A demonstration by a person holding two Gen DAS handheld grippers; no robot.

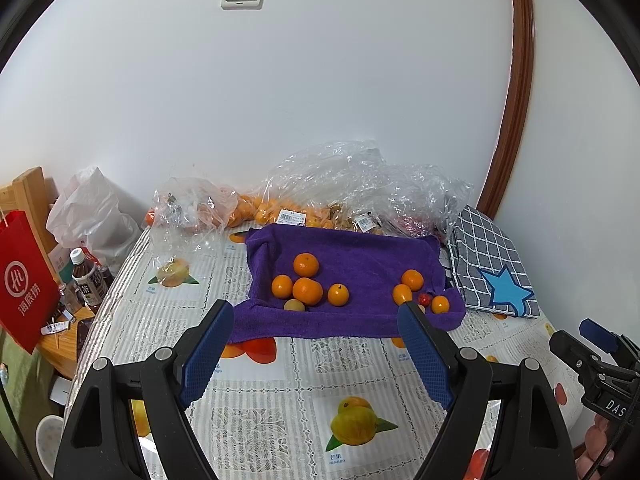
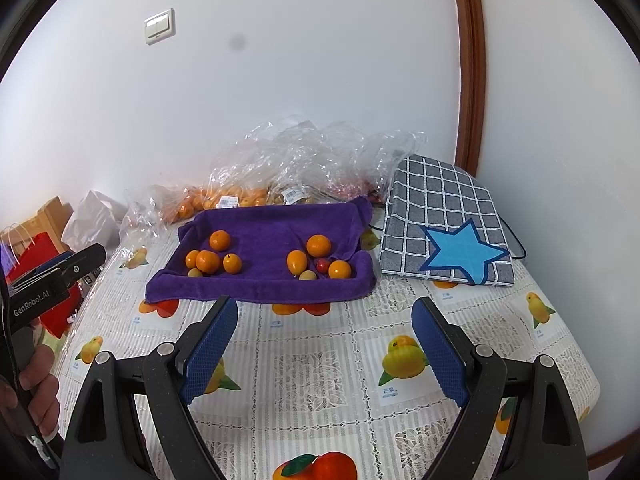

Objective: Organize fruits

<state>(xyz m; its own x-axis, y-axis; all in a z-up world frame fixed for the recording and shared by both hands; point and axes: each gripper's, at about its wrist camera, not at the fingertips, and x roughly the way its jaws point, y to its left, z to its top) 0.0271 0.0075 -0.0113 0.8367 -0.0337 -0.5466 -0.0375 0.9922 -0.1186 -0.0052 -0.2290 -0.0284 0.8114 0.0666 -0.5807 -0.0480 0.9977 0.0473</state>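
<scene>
A purple towel [image 1: 360, 256] [image 2: 264, 224] lies on the table with small fruit in two clusters. On its left part sit several oranges [image 1: 307, 291] [image 2: 208, 261] and a pale yellowish fruit [image 1: 294, 305]. On its right part sit more oranges [image 1: 412, 280] [image 2: 319, 245], a small red fruit [image 1: 424, 299] [image 2: 322, 265] and another pale fruit [image 2: 307, 276]. My left gripper [image 1: 316, 318] is open and empty, just short of the towel's near edge. My right gripper [image 2: 325, 314] is open and empty, hovering over the tablecloth in front of the towel.
Clear plastic bags [image 1: 340, 184] [image 2: 304, 152] holding more oranges lie against the wall behind the towel. A grey checked cloth with a blue star [image 1: 488, 264] [image 2: 444, 224] lies at the right. A red paper bag [image 1: 24, 280] and a bottle [image 1: 86, 280] stand beyond the table's left edge.
</scene>
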